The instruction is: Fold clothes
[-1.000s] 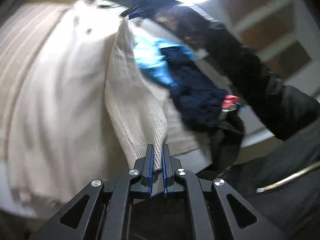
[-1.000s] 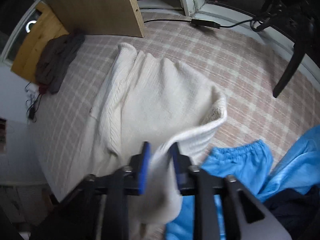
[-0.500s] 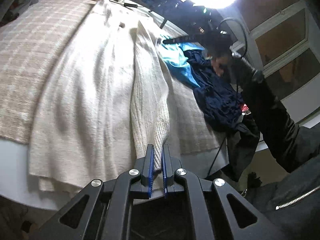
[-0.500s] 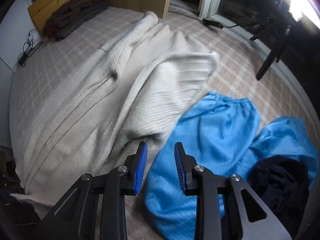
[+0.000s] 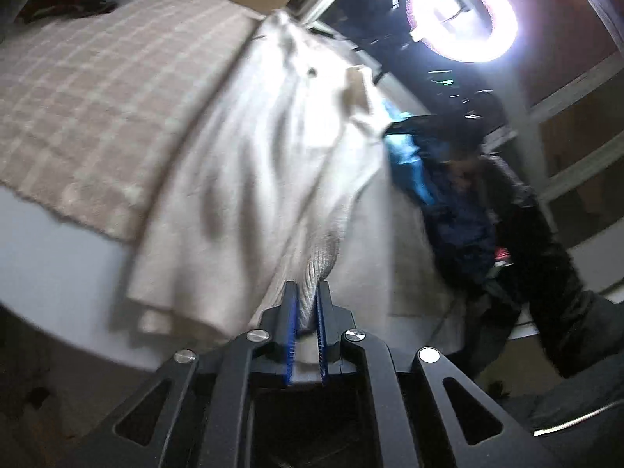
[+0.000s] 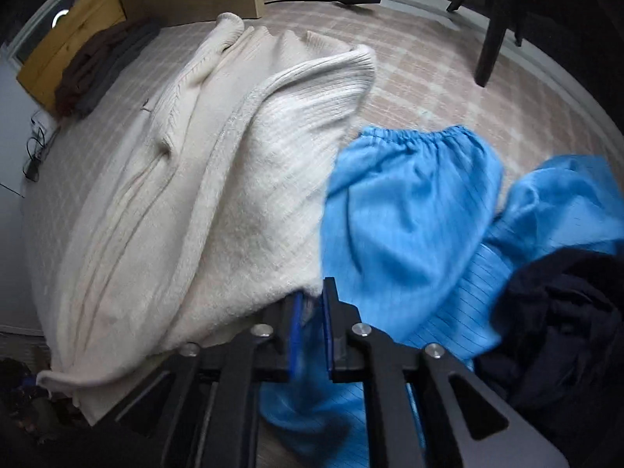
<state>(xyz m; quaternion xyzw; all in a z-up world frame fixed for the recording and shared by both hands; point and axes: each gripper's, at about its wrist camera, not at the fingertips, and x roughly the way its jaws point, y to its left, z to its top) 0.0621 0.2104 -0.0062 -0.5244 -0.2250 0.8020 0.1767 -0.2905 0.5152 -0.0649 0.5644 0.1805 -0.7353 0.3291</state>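
Observation:
A cream knit sweater (image 6: 218,195) lies on the checked bed cover (image 6: 448,78), one ribbed sleeve folded across its body. My right gripper (image 6: 312,296) is at the sweater's near edge, beside a blue garment (image 6: 409,202). Its jaws are closing, with a bit of the cream edge between them. In the left wrist view my left gripper (image 5: 306,292) is shut on the ribbed hem of the sweater (image 5: 253,179), which hangs over the bed's edge.
A dark navy garment (image 6: 565,312) lies right of the blue one. Dark clothes (image 6: 97,70) are piled by a wooden headboard (image 6: 70,39). A black chair leg (image 6: 491,39) stands beyond the bed. A ring light (image 5: 464,11) glares, and a person's dark sleeve (image 5: 546,253) is at the right.
My right gripper let go of the sleeve, which now lies across the sweater, dropped to the sweater's near edge and narrowed its jaws. The left gripper kept the hem and shifted sideways.

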